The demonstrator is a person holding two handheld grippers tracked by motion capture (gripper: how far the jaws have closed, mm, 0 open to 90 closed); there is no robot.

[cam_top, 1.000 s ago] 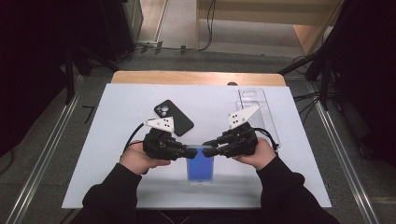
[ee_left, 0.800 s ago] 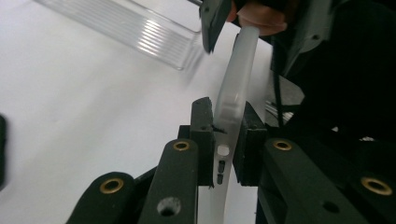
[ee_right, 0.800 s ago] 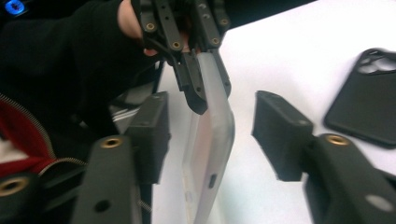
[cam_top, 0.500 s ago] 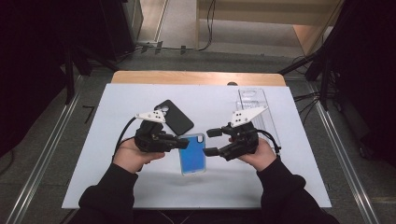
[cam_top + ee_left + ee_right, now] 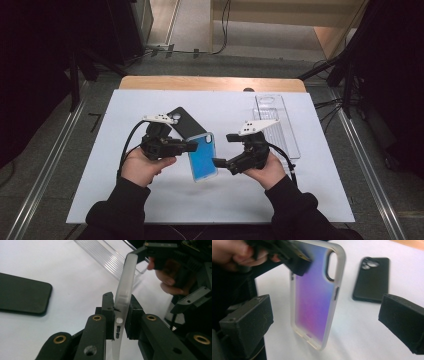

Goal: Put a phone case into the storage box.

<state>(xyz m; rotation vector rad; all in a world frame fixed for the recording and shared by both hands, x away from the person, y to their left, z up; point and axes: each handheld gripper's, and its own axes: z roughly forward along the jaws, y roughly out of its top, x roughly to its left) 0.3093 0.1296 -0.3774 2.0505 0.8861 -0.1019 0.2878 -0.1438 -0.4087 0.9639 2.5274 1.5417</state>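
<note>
A: Item one, my left gripper [image 5: 192, 146]?

B: Held in my left hand [image 5: 142, 167], forearm coming in from the near edge of the table [image 5: 125, 200], wrist level, fingers [image 5: 108, 312] pointing toward my right side. Fingers clamped on the side rim of the blue phone case [image 5: 202, 156], close to its button cut-outs. In the left gripper view the case stands edge-on between the two pads.

A: Item two, my right gripper [image 5: 222, 149]?

B: Held in my right hand [image 5: 265, 170], fingers pointing left at the case. They have just been opening and now stand wide apart; the case lies between them, untouched by either pad.

A: Item three, the case itself?

B: Lifted off the table, tilted, between the two grippers, camera cut-out toward the far end.

A: Other stock?

B: Black phone case [image 5: 184, 122] flat on the table, just behind the left gripper. Clear plastic tray [image 5: 280, 125] flat beyond my right hand.
</note>
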